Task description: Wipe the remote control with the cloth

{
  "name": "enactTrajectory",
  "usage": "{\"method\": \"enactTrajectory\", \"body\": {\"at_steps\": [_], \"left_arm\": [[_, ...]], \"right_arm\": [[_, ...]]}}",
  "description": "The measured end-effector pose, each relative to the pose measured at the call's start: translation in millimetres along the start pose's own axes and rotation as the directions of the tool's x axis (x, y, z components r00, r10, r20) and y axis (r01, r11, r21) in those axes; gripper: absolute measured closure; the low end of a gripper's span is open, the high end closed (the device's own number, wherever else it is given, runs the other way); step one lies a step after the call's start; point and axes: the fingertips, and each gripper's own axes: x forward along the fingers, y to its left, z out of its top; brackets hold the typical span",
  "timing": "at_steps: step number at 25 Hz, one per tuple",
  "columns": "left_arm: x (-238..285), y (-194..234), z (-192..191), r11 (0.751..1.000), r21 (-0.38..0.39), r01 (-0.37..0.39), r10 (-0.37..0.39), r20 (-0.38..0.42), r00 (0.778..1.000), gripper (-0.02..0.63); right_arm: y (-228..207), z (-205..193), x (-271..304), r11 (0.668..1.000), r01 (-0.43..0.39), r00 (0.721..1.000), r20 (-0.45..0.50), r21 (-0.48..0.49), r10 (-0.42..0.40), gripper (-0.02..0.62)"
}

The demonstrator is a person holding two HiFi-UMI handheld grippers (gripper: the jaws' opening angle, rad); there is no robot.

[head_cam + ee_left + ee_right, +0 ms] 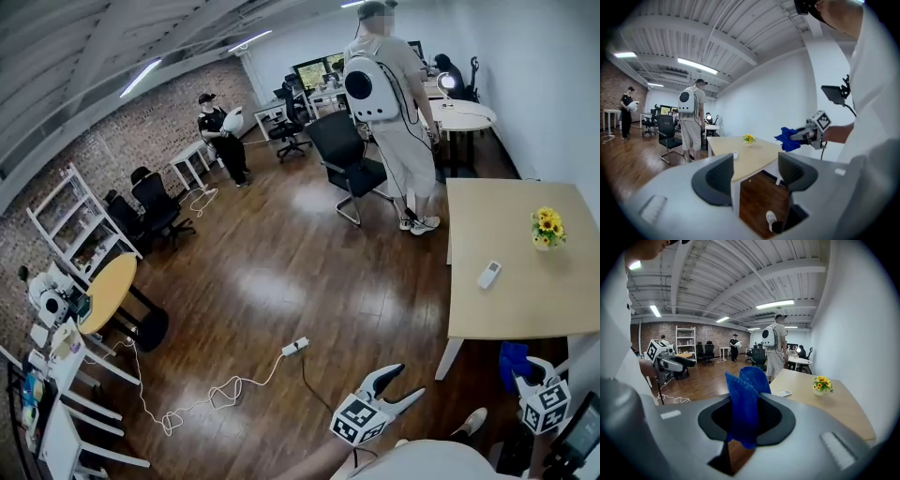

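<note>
The remote control point(489, 274) lies on the table point(469, 319), left of the yellow flowers point(547, 229). My right hand-held gripper point(746, 420) clamps the blue cloth point(744, 390); in head view I make out only a bunch of it by the table's near edge. My left hand-held gripper point(754, 176) stands wide, empty.

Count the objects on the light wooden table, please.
2. A white remote control lies near the middle of the table; a small pot of yellow flowers stands beyond it, nearer the wall. Nothing seems hidden.
</note>
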Motion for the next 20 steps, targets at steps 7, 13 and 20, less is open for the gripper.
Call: {"method": "enactTrajectory", "body": {"at_steps": [7,13,20], "left_arm": [[-5.0,-7.5,-11.1,1.000,0.021,-0.017,0.017,-0.016,1.000,0.288],[0.8,-24.5,-13.3,0.999,0.035,0.012,-0.011,-0.029,1.000,0.288],[5.1,-9.3,-18.7,0.995,0.092,-0.038,0.040,-0.015,0.999,0.288]], "right_arm": [[6.2,4.8,4.0,1.000,-0.017,1.000,0.006,-0.022,0.017,0.511],[6.4,9.2,5.0,0.999,-0.028,1.000,0.008,-0.038,0.029,0.511],[3.1,7.8,4.1,0.999,-0.032,0.999,0.008,-0.035,0.033,0.511]]}}
